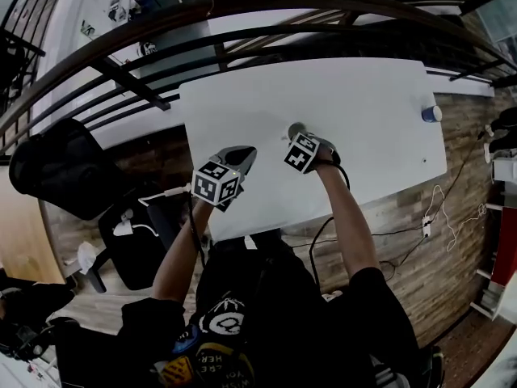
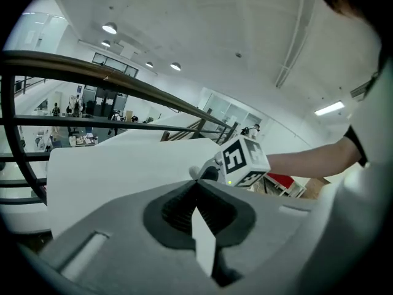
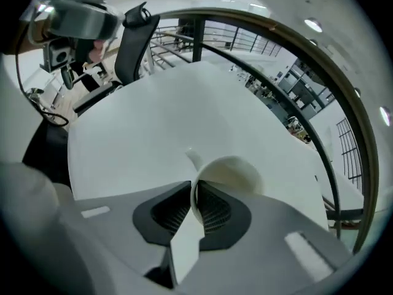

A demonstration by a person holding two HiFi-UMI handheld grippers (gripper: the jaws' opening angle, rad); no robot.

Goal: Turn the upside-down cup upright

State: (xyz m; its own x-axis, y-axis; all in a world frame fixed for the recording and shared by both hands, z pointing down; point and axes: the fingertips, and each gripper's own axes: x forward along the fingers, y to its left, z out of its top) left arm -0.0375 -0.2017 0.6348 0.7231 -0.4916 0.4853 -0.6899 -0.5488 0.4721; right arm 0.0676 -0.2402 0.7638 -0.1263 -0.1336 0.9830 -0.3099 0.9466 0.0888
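Left tongs (image 2: 198,186) are pressed together with nothing in them, low over the white desk (image 1: 363,103). Just beyond, the right tongs (image 3: 193,195) point steeply down, pinching the rim of the white cup (image 3: 236,171) at mid-desk.

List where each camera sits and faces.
Head view: on the person's head, looking steeply down at the white table; both forearms, left tool and right tool show.
Left gripper view: rides the left tool, shut and empty; looks across the table at the right tool and forearm.
Right gripper view: rides the right tool, looks down at the cup it grips.
Shared: the table in all three.
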